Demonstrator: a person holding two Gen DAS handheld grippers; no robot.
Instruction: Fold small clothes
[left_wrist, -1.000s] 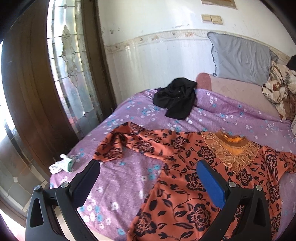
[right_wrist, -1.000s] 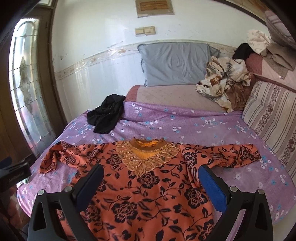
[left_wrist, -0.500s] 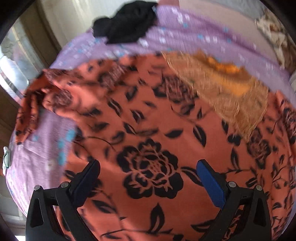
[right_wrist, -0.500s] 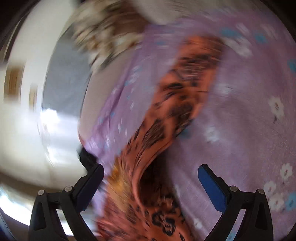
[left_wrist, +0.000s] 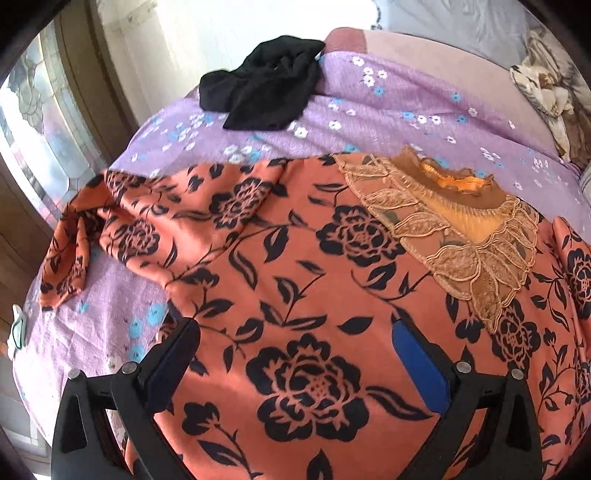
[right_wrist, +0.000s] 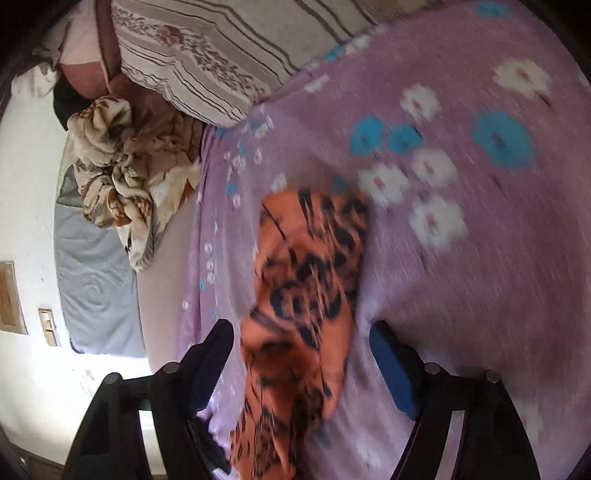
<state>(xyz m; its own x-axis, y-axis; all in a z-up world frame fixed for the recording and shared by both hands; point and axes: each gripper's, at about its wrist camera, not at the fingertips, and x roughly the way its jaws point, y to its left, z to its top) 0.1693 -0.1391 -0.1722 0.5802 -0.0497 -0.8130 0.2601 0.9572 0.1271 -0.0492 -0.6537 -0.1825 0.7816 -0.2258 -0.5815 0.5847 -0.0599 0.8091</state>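
Note:
An orange dress with black flowers and a lace collar lies spread flat on the purple flowered bed sheet. My left gripper hovers low over the dress's body, open, with the cloth below its fingers and nothing pinched. In the blurred right wrist view, my right gripper is rolled onto its side around the end of one sleeve. Its jaws are closing with the sleeve between them, and the pads still stand off the cloth.
A crumpled black garment lies at the far side of the bed. A brown patterned blanket, a striped pillow and a grey pillow sit by the wall. A glass door stands left of the bed.
My left gripper dropped forward and low over the dress body. My right gripper rolled onto its side, swung to the sleeve end, and its jaws narrowed around the sleeve.

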